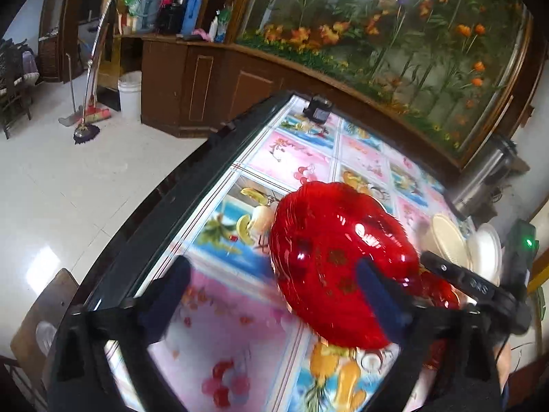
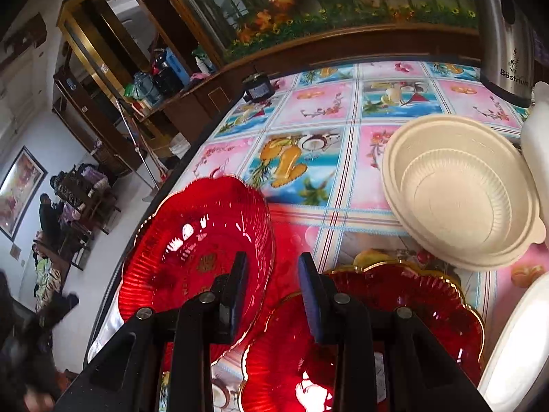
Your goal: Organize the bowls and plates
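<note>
Slippage threatens: your right gripper (image 2: 272,283), jaws apart and holding nothing, hovers beside the tilted red plate (image 2: 202,250) near the table edge (image 2: 178,175), while your left gripper (image 1: 274,295) gapes wide.

Tilted red plate (image 2: 199,240) beside stacked red plates (image 2: 394,309), cream bowls (image 2: 459,192)

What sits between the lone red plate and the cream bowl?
Only bare patterned tablecloth separates the red plate from the cream bowl, seen in the right wrist view.
</note>
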`<state>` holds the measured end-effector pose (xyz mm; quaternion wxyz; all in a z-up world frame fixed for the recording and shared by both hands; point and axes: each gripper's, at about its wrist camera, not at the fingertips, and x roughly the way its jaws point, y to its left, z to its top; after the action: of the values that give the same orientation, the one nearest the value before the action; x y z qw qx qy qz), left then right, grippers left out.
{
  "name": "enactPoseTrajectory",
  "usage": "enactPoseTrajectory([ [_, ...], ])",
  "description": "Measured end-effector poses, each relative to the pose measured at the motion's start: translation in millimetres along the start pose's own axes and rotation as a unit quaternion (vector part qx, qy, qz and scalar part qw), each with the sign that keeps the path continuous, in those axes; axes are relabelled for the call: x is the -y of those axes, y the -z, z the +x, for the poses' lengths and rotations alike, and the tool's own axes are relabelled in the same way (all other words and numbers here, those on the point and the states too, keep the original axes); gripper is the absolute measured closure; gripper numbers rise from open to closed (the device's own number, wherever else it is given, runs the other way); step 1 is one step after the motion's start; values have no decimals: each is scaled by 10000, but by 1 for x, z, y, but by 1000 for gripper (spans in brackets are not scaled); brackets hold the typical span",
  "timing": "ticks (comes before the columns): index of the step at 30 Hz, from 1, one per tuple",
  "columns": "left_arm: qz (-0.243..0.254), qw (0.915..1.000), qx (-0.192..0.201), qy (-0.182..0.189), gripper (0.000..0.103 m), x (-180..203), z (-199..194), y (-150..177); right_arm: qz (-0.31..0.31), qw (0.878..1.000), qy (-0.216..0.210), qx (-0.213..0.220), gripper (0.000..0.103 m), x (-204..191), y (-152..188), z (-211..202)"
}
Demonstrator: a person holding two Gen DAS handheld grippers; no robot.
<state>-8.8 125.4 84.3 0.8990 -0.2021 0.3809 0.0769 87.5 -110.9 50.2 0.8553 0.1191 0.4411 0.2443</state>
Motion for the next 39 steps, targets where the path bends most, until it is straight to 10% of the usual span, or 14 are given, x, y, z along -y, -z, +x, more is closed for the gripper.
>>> enactPoseTrajectory([
  [9, -28, 9978, -596, -278, 70, -4, 69, -1, -74, 9999, 56, -130, 70, 6, -1, 19],
  [16, 61, 9982, -564, -207, 92, 3, 76, 10, -69, 9994, -78, -326, 93, 0, 3, 23],
  [39, -169, 9987, -165, -446, 74, -29, -20, 74, -750, 9926, -535, -785, 92, -56, 51, -2],
])
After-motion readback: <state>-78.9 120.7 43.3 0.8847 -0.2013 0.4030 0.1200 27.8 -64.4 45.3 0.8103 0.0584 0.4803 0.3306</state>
